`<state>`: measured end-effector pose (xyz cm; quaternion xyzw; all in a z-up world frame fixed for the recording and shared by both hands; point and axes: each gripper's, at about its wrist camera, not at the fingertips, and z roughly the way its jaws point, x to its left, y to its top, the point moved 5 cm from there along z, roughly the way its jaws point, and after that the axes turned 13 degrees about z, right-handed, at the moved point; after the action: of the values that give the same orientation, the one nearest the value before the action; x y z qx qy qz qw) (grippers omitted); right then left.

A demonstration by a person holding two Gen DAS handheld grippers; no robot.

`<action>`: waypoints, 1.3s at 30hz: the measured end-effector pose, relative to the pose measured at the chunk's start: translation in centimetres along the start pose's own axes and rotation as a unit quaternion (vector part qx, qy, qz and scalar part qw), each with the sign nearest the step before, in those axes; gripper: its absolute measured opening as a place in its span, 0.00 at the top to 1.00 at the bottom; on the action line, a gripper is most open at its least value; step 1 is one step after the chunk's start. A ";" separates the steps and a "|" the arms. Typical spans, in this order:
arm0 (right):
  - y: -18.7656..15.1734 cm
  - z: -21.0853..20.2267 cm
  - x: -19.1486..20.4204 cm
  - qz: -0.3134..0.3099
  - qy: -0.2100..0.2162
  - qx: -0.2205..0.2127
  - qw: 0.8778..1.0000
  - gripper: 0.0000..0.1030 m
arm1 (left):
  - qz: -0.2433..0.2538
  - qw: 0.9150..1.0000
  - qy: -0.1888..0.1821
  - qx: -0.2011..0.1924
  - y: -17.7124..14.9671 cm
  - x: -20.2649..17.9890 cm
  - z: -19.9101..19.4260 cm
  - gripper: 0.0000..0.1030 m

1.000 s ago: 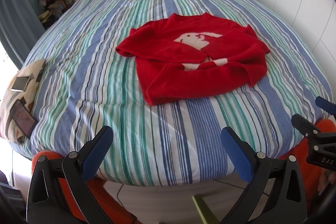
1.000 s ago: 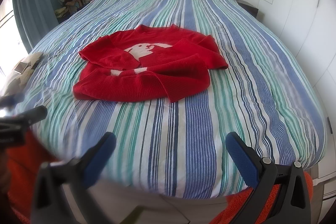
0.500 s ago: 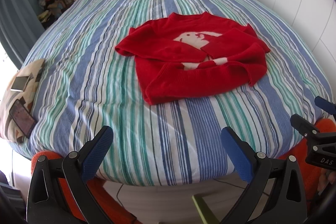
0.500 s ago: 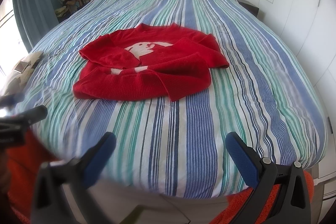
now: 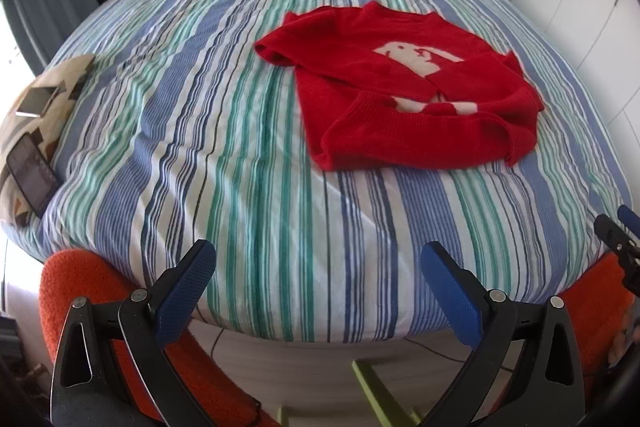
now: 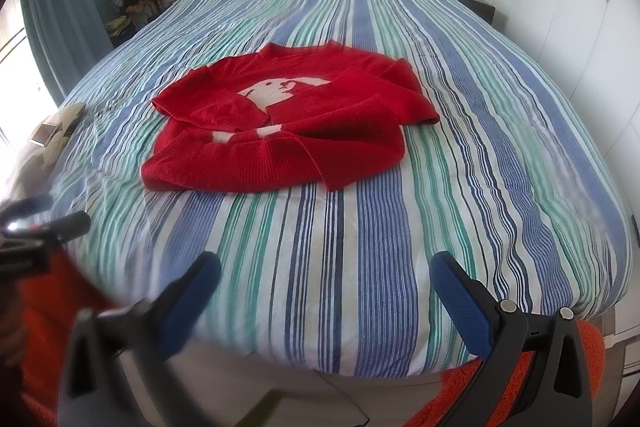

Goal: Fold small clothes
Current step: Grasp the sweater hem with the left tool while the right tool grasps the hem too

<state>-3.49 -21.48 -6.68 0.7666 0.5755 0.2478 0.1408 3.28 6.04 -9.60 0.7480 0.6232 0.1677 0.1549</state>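
The red sweater lies mid-bed on the striped bed, sleeves crossed over its front. The left claw and right claw hang released, well apart from it. Pinching one knit layer could drag the sleeves loose.

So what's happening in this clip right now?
A person stands at the foot of a bed with a blue, green and white striped cover, a gripper in each hand. The left gripper and right gripper are both open and hold nothing. A red knit sweater with a white animal motif lies on the bed with its sleeves folded across the front, untouched.
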 end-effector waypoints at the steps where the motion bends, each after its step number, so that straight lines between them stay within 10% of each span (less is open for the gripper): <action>1: 0.3 0.0 -0.8 0.011 -0.005 -0.004 1.000 0.00 | -0.016 1.000 -0.008 0.008 -0.4 0.9 0.6 0.01; 7: 2.0 2.3 -4.3 0.037 -0.001 0.001 0.999 0.00 | -0.022 0.996 -0.091 -0.001 1.5 0.7 3.2 0.02; 13: 4.2 9.8 -0.8 -0.077 0.037 0.047 0.995 0.10 | 0.081 0.994 -0.069 -0.014 7.0 -2.2 9.6 0.07; 15: 4.5 13.3 -0.2 -0.105 0.003 0.057 0.993 0.15 | 0.112 0.992 -0.048 -0.003 7.9 -3.0 11.9 0.27; 17: 4.7 16.2 0.3 -0.125 -0.012 0.053 0.991 0.25 | 0.126 0.990 -0.063 0.005 8.3 -3.5 13.4 0.84; 18: 4.9 17.2 0.6 -0.132 -0.011 0.048 0.990 0.46 | 0.123 0.989 -0.079 0.005 8.3 -3.5 13.5 0.93; 21: 5.5 17.3 0.9 -0.156 0.000 0.028 0.987 0.87 | 0.131 0.985 -0.109 -0.036 7.9 -2.9 10.3 0.94; 27: 3.0 7.0 0.2 -0.241 0.065 0.044 0.967 0.89 | 0.238 0.961 -0.131 -0.049 1.9 -2.2 3.5 0.87; 30: -0.8 5.0 -0.7 -0.278 0.069 0.107 0.952 0.87 | 0.230 0.966 -0.115 0.012 -1.4 -0.8 4.5 0.51; 35: -4.5 4.3 -3.3 -0.241 0.071 0.150 0.956 0.59 | 0.086 0.986 -0.144 0.016 -2.3 3.1 3.9 0.37; 39: -2.0 4.2 -6.0 -0.086 0.123 0.147 0.978 0.56 | -0.054 0.971 -0.228 0.037 -2.4 2.9 5.9 0.35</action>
<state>-4.11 -26.34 -12.47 0.6899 0.6825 0.2400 -0.0246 4.31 9.16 -15.79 0.7373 0.6165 -0.0392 0.2736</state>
